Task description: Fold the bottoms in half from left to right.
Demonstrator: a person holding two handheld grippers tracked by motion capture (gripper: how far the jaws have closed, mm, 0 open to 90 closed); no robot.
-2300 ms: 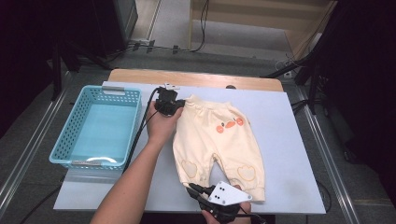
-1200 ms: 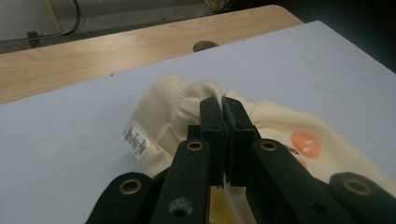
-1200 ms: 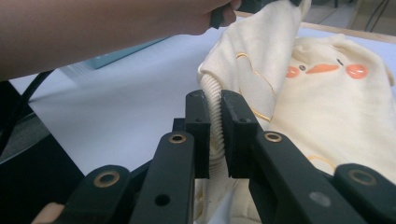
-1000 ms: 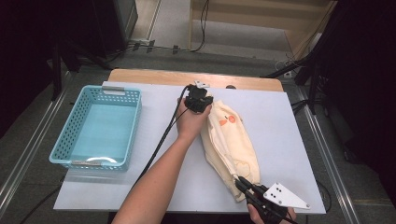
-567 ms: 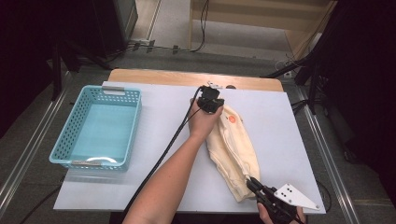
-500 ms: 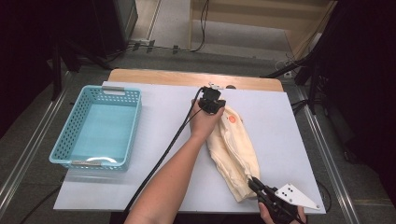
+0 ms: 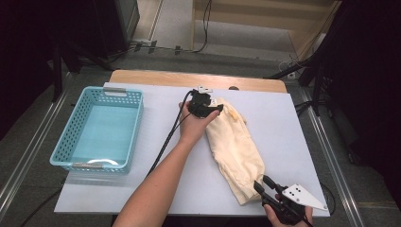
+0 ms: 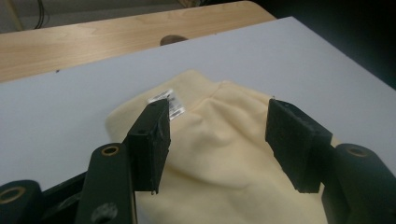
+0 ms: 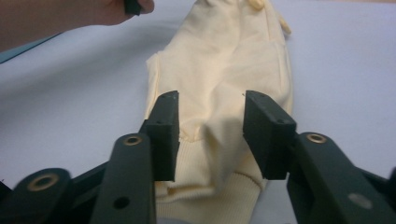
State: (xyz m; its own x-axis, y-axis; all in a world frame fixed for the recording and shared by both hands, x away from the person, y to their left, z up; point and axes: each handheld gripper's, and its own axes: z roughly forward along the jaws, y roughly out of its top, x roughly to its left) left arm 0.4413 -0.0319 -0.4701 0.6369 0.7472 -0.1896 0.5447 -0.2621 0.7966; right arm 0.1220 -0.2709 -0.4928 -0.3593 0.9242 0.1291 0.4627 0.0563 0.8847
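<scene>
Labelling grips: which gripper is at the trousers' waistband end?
The left gripper, at the far end where the white label shows; the right gripper sits at the ribbed cuffs.

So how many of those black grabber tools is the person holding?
2. The left gripper sits at the far end of the folded cream garment; the right gripper is at its near end. Both have their fingers apart.

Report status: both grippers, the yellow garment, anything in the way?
Left gripper open over waistband, jaws just opened. Right gripper open at cuffs, just released. Garment folded lengthwise, flat on table. Basket off left, nothing in the way.
</scene>
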